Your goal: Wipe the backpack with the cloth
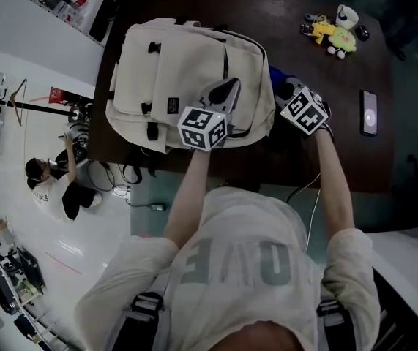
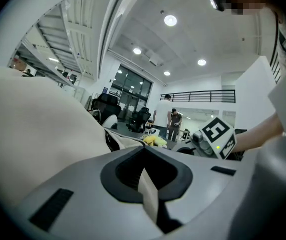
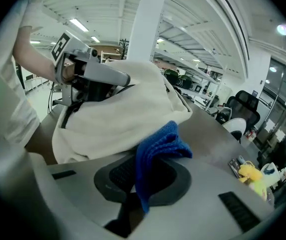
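You stand at a dark brown desk (image 1: 340, 159) on a pale, glossy floor (image 1: 18, 130) that spreads away left of your left tongs (image 1: 227, 91); beyond those tongs, round ceiling lights (image 2: 170, 20) glow above dark glazed doors (image 2: 130, 94), black office chairs (image 2: 140, 118) and a railed balcony (image 2: 198, 95); ahead of your right tongs (image 1: 282, 86) a white column (image 3: 145, 24) rises to a ribbed ceiling with strip lights (image 3: 77, 24); further chairs (image 3: 245, 101) stand to their right.

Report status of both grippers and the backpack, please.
Left gripper shut on a fold of the backpack. Right gripper shut on blue cloth, beside backpack's right edge. Phone and plush toys lie apart, on the table.
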